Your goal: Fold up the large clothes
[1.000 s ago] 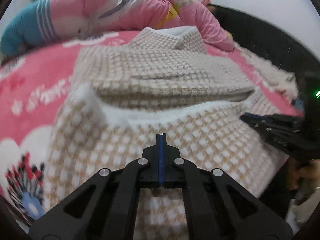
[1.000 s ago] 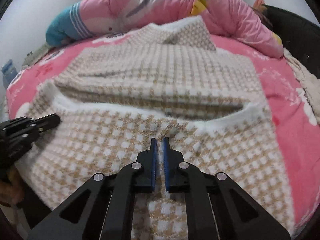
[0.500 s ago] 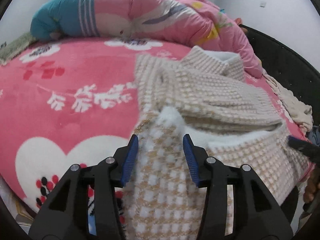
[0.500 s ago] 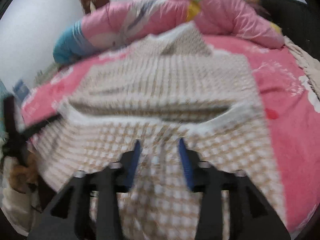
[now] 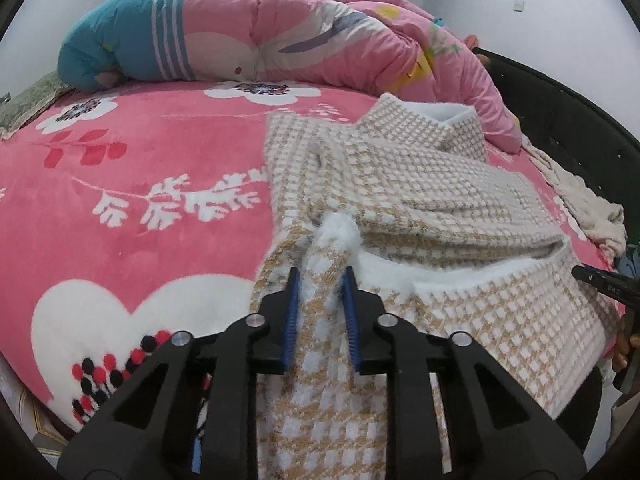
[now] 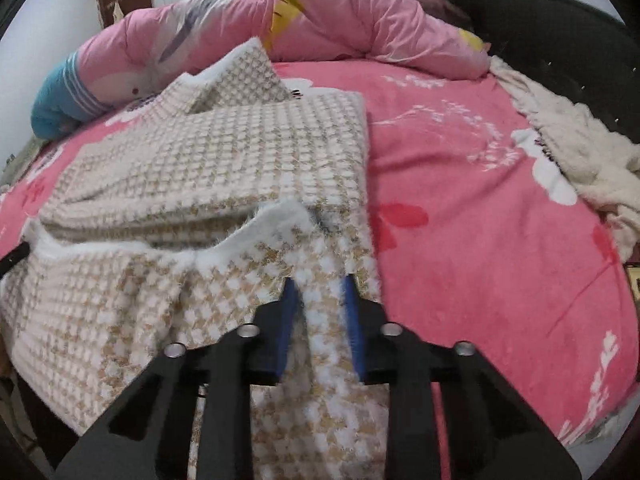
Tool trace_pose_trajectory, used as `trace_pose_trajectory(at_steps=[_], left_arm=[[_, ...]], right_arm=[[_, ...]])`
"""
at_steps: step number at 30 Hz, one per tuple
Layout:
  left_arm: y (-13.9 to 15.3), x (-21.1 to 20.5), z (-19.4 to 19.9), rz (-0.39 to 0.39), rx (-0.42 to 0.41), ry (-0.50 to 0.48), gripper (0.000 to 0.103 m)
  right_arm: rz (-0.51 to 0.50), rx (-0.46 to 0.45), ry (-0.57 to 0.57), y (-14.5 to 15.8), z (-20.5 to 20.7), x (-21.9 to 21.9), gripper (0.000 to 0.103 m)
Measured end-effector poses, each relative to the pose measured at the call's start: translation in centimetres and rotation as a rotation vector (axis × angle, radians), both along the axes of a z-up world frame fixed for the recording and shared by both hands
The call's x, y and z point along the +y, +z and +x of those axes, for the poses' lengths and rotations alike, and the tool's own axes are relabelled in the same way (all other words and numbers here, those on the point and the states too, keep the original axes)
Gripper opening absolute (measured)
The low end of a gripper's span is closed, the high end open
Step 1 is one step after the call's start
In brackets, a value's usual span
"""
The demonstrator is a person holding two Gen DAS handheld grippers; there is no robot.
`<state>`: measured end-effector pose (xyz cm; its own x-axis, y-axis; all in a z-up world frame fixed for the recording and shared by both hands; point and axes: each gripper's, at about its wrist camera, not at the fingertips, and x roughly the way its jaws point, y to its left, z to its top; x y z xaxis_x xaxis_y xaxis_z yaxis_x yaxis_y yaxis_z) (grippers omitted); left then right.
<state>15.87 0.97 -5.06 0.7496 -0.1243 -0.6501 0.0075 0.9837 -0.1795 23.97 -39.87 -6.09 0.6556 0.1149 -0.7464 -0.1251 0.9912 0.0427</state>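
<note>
A large beige-and-white houndstooth knit garment (image 5: 420, 184) lies partly folded on the pink bed, its lower part hanging over the near edge; it also shows in the right wrist view (image 6: 224, 156). My left gripper (image 5: 320, 280) is open, its blue pads either side of the garment's near left corner with the white fluffy hem. My right gripper (image 6: 318, 288) is open, its pads either side of the near right corner. The right gripper's tip (image 5: 600, 280) shows at the right edge of the left wrist view.
A pink floral blanket (image 5: 140, 200) covers the bed. A rolled pink and teal quilt (image 5: 248, 40) lies along the far side. A cream fluffy cloth (image 6: 580, 152) lies at the right edge by the dark bed frame (image 6: 560, 32).
Both grippers went from shut near the garment's middle to open. The left moved to the near left corner, the right to the near right corner, and their pads have narrowed around the cloth.
</note>
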Motion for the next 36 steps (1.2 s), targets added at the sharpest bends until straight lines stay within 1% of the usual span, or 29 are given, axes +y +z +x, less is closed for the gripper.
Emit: trace_pose_trajectory(at_steps=[2, 3, 4, 6, 7, 9, 10, 13, 14, 15, 16, 17, 18, 19, 20, 21, 22, 23, 24, 25, 27, 28, 30, 31, 32, 33, 34, 35, 36], left_arm=[[0.1, -0.1, -0.1, 0.004, -0.007, -0.012, 0.011], [0.4, -0.1, -0.3, 0.004, -0.018, -0.016, 0.010], [0.8, -0.1, -0.5, 0.002, -0.029, -0.018, 0.010], [2.3, 0.0, -1.5, -0.010, -0.088, -0.023, 0.010], [3.3, 0.2, -2.0, -0.030, -0.125, -0.025, 0.010], [4.2, 0.7, -2.0, -0.053, -0.149, -0.015, 0.010], [4.1, 0.9, -1.5, -0.057, -0.142, -0.008, 0.010], [2.3, 1.1, 0.2, -0.041, -0.075, 0.017, 0.010], [0.8, 1.0, 0.9, -0.023, -0.032, 0.027, 0.010], [-0.6, 1.0, 1.5, -0.014, 0.015, 0.036, 0.010], [-1.6, 1.2, 1.7, -0.029, 0.042, 0.040, 0.010], [-1.9, 1.4, 1.6, -0.041, 0.036, 0.041, 0.011], [-1.8, 1.5, 1.3, -0.045, 0.027, 0.042, 0.013], [-1.6, 1.6, 1.1, -0.044, 0.024, 0.038, 0.013], [-1.5, 1.7, 1.0, -0.045, 0.021, 0.033, 0.014], [-1.4, 1.7, 0.9, -0.043, 0.021, 0.028, 0.016], [-1.1, 1.8, 0.7, -0.039, 0.021, 0.023, 0.018], [-0.7, 2.0, 0.4, -0.035, 0.012, 0.030, 0.023], [-0.2, 2.2, 0.0, -0.029, -0.011, 0.043, 0.031], [0.7, 2.3, -0.8, -0.026, -0.057, 0.055, 0.033], [2.5, 2.3, -2.1, -0.046, -0.134, 0.045, 0.034], [3.2, 2.1, -2.4, -0.059, -0.157, 0.032, 0.034], [4.2, 0.9, -2.8, -0.103, -0.191, -0.043, 0.037], [4.3, 0.0, -2.7, -0.121, -0.184, -0.087, 0.039], [3.8, -1.3, -2.2, -0.136, -0.154, -0.138, 0.040], [2.7, -2.7, -1.3, -0.138, -0.096, -0.181, 0.041], [1.6, -3.7, -0.6, -0.123, -0.040, -0.199, 0.041], [-0.4, -4.9, 0.6, -0.083, 0.054, -0.195, 0.041], [-2.5, -5.6, 1.6, -0.053, 0.120, -0.179, 0.041]], right_arm=[[-0.005, -0.032, -0.018, 0.8, -1.0, 0.2, 0.011], [-0.005, -0.051, -0.025, 1.3, -1.5, 0.1, 0.010], [-0.003, -0.086, -0.034, 2.1, -2.2, 0.1, 0.010], [0.005, -0.161, -0.057, 4.1, -3.7, 0.0, 0.010], [0.013, -0.184, -0.066, 4.7, -4.0, -0.1, 0.010], [0.027, -0.218, -0.082, 5.7, -3.9, -0.4, 0.010], [0.026, -0.224, -0.090, 5.7, -3.5, -0.5, 0.010], [0.021, -0.180, -0.095, 3.4, -1.3, -0.4, 0.010], [0.011, -0.142, -0.095, 1.8, -0.3, -0.3, 0.010], [0.022, -0.069, -0.090, -0.3, 0.9, -0.2, 0.010], [0.030, -0.035, -0.089, -1.4, 1.4, -0.2, 0.011], [0.030, -0.025, -0.092, -2.0, 1.4, -0.1, 0.011], [0.030, -0.041, -0.095, -1.6, 0.9, -0.1, 0.012], [0.035, -0.038, -0.095, -1.2, 0.7, -0.2, 0.017], [0.046, -0.034, -0.098, -0.7, 0.5, -0.3, 0.026], [0.060, -0.039, -0.107, -0.2, 0.2, -0.6, 0.032], [0.081, -0.063, -0.110, 0.9, -0.5, -1.0, 0.038], [0.097, -0.088, -0.106, 1.6, -1.2, -1.2, 0.038], [0.120, -0.128, -0.093, 2.9, -2.3, -1.4, 0.038], [0.136, -0.150, -0.073, 3.6, -2.9, -1.3, 0.038], [0.180, -0.185, 0.010, 5.0, -4.5, -0.3, 0.042], [0.204, -0.175, 0.061, 5.0, -4.8, 0.6, 0.046], [0.245, -0.110, 0.177, 4.2, -4.6, 3.1, 0.047], [0.251, -0.087, 0.209, 3.8, -4.4, 4.2, 0.047], [0.253, -0.044, 0.248, 2.8, -3.9, 5.8, 0.047], [0.243, 0.010, 0.268, 1.4, -3.0, 7.4, 0.047], [0.233, 0.058, 0.270, 0.0, -2.2, 8.4, 0.047], [0.218, 0.103, 0.262, -1.7, -1.2, 9.4, 0.051], [0.205, 0.101, 0.252, -2.9, -0.7, 9.9, 0.052]])
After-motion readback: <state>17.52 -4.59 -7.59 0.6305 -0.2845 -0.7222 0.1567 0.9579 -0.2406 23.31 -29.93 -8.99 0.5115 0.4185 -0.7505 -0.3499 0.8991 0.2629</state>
